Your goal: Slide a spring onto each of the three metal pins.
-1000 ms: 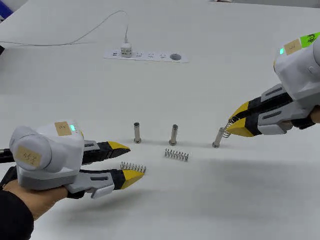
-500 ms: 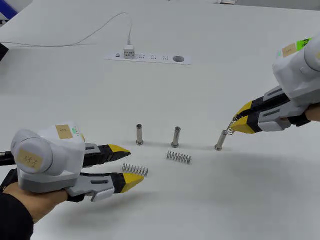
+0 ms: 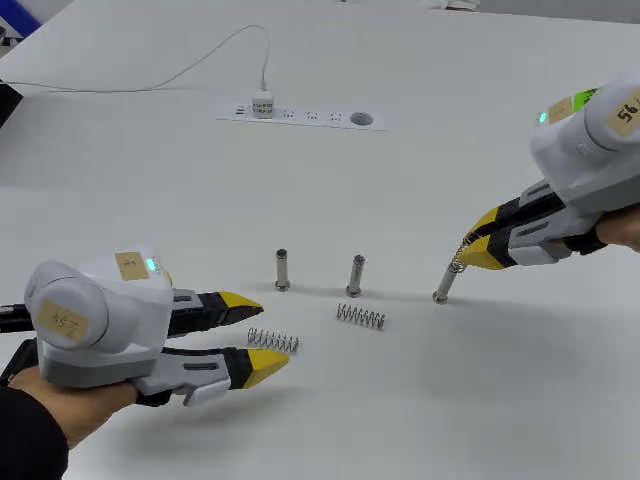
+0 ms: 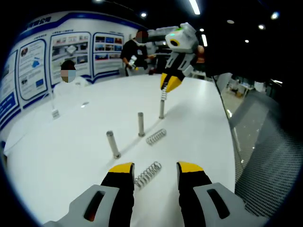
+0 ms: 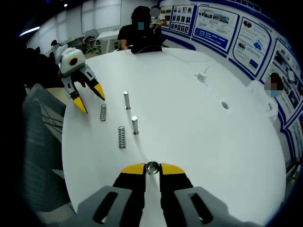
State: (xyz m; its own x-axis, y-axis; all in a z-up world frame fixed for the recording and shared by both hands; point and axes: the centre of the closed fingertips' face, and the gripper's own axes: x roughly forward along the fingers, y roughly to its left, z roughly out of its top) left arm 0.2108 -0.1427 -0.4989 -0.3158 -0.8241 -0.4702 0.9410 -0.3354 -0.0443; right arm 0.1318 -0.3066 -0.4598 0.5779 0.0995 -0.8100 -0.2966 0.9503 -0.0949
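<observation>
Facing the pin (image 3: 441, 287) end-on, right claw (image 3: 466, 250) closed on a spring (image 3: 457, 265); left claw (image 3: 272, 330) spread.

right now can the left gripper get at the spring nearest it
Probably yes: the left gripper is open, and the spring lies flat on the table just ahead between its fingers, with nothing in the way.
</observation>
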